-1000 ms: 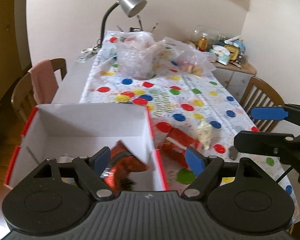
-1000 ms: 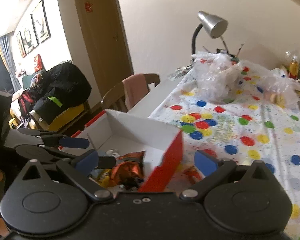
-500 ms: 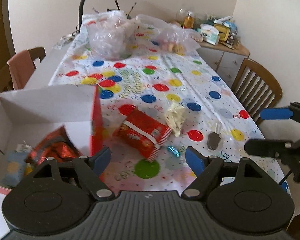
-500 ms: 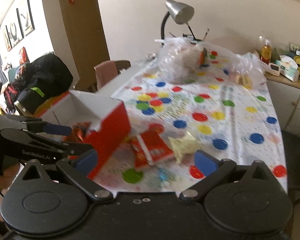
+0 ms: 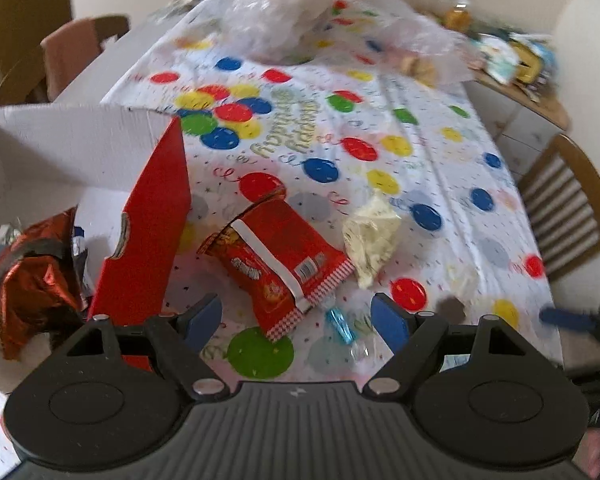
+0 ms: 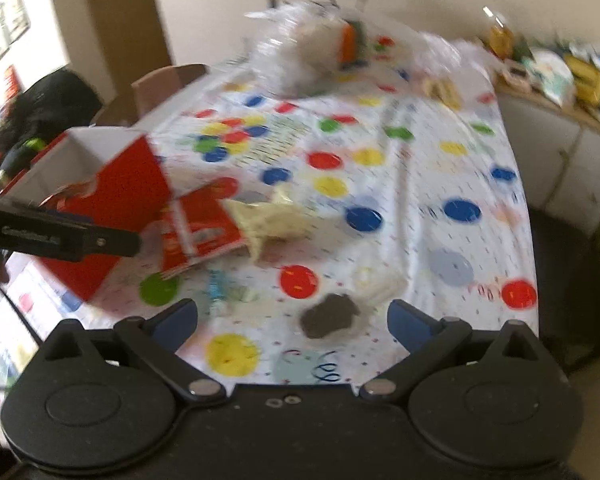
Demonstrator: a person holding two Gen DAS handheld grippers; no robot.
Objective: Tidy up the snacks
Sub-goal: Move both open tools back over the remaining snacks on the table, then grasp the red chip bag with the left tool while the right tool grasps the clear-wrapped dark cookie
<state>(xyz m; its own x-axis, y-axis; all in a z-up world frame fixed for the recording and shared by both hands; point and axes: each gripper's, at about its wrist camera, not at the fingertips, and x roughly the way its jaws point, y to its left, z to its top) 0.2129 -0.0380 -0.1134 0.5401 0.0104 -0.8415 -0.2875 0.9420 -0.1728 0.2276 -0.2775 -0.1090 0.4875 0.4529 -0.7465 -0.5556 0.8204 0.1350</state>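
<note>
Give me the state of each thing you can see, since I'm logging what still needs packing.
red box: open, upright, snacks inside
foil bag: crumpled, in the box
red snack packet: flat on the tablecloth, outside the box
pale packet: on the cloth, beside the red packet
dark snack: loose on the cloth
left gripper: open, empty
right gripper: open, empty

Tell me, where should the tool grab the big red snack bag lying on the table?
Probably across its puffy middle. The red snack bag lies flat beside the red box, crimped end toward the camera. The open left tool is nearest, so coming down from above, one finger on each long side, looks easiest. The pale yellow packet lies close by its right edge, so keep clear of it.
</note>
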